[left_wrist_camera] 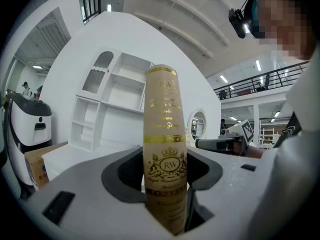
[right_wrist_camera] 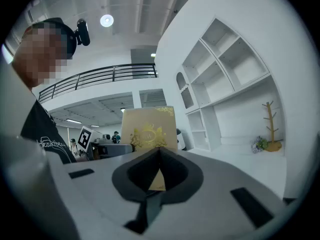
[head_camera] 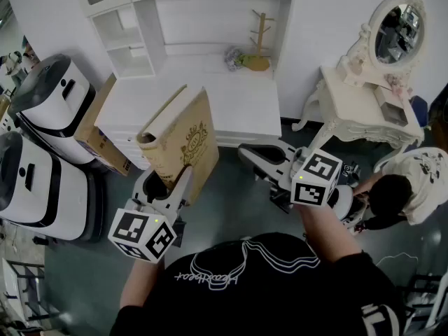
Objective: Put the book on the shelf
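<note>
Closest in, the left gripper [head_camera: 171, 185] pinches the book [head_camera: 183, 144] low on its spine, both pads pressed against the covers, so the book stands up out of the jaws in the air before the white counter [head_camera: 241, 100]. Beside it the right gripper [head_camera: 253, 157] hangs empty, its jaws drawn together. I judge the carry goes best with the spine held vertical, the right gripper ready to steady the free top edge, aiming for an open bay of the shelf [head_camera: 129, 44] beyond
</note>
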`<action>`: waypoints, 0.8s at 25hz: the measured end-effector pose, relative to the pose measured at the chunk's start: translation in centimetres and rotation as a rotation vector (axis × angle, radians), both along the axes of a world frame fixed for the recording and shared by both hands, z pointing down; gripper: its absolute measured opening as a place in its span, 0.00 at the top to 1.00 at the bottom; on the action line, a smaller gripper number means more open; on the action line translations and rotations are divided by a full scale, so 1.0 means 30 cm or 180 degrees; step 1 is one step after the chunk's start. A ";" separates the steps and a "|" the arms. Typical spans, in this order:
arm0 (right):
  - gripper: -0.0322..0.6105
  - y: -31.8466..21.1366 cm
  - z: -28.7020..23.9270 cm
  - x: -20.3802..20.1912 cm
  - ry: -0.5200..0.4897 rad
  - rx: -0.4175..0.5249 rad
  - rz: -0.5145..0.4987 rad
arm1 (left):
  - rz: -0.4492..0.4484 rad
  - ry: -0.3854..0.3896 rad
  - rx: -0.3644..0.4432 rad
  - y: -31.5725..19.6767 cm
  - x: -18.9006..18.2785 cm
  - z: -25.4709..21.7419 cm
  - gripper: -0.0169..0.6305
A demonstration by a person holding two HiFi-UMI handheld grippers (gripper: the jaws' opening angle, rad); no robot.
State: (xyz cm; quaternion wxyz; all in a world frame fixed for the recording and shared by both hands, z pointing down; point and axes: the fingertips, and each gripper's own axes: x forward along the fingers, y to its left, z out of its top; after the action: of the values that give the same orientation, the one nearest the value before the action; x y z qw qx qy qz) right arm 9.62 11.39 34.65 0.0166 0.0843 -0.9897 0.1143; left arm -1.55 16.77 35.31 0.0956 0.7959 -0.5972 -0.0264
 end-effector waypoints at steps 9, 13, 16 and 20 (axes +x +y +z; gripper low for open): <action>0.94 -0.006 0.024 -0.004 0.0077 0.0066 0.0079 | -0.0055 -0.0081 0.0018 -0.001 -0.012 -0.004 0.66; 0.94 0.029 0.037 -0.122 0.0080 0.0128 0.0146 | -0.0030 -0.0100 0.0112 0.040 -0.136 0.000 0.66; 0.94 0.035 0.057 -0.157 0.0151 0.0119 0.0177 | -0.0039 -0.0089 0.0128 0.044 -0.183 0.008 0.66; 0.94 0.027 0.078 -0.168 0.0258 0.0153 0.0232 | -0.0032 -0.0041 0.0131 0.023 -0.211 0.020 0.66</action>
State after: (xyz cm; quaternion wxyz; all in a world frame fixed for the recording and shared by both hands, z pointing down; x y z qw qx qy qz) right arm 4.59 12.21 37.00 0.0505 0.1252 -0.9870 0.0874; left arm -7.87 17.46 35.92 0.0753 0.7949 -0.6011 -0.0340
